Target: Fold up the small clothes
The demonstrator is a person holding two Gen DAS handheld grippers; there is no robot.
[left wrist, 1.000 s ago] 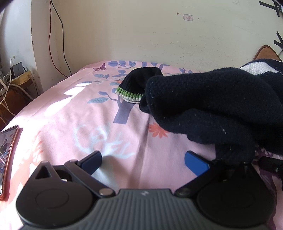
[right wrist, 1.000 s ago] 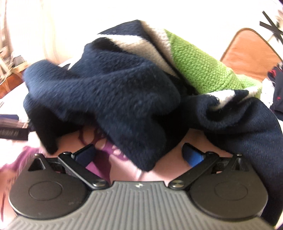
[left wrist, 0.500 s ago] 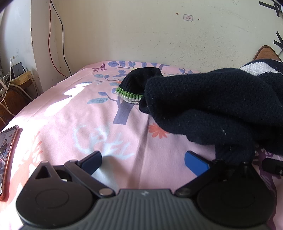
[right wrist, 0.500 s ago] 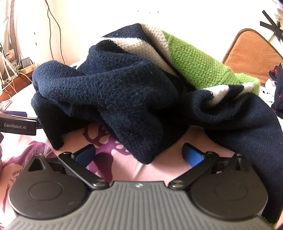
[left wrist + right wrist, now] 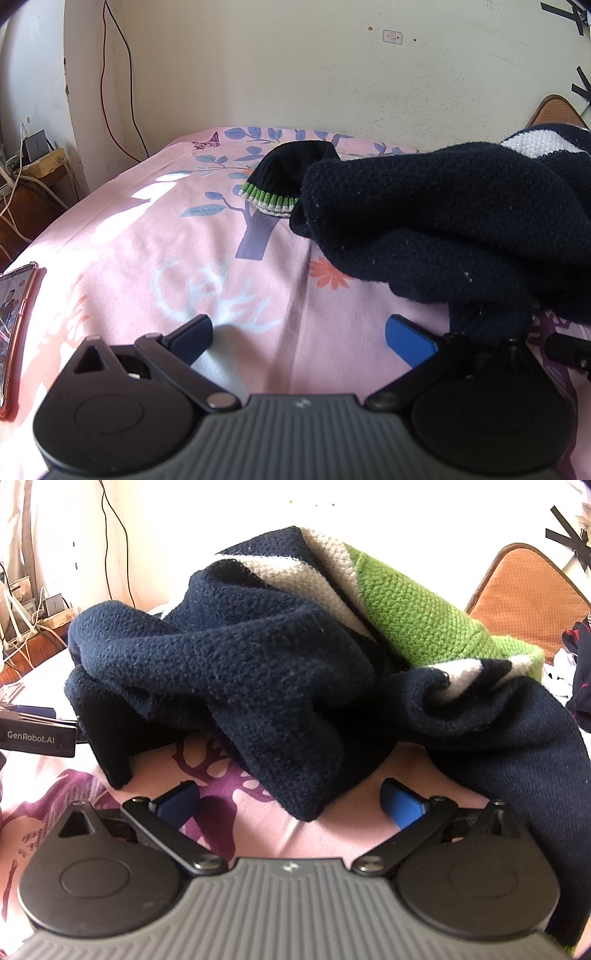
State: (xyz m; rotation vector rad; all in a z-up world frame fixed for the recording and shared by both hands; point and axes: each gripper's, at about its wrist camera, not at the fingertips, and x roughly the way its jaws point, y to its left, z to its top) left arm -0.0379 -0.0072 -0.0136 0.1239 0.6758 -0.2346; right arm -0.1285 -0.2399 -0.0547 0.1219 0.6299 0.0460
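A crumpled navy knit sweater [image 5: 443,221] with white and green bands lies heaped on the pink printed bedsheet [image 5: 184,258]. Its striped green-and-white cuff [image 5: 269,199] points left in the left wrist view. My left gripper [image 5: 299,334] is open, low over bare sheet, with the sweater's edge just past its right finger. In the right wrist view the sweater [image 5: 258,672] fills the middle, and a hanging navy fold dips toward the gap of my open right gripper [image 5: 290,799]. Nothing is held. The left gripper's body [image 5: 37,736] shows at that view's left edge.
A phone in a clear case [image 5: 14,317] lies on the sheet at the far left. Cables and a wooden shelf [image 5: 33,173] sit by the left wall. An orange chair back [image 5: 528,602] stands at the right, with dark clothes [image 5: 580,672] beside it.
The right gripper view has steadied and shifted slightly, bringing the left gripper's body into sight at its left edge. The left gripper and sweater have hardly moved.
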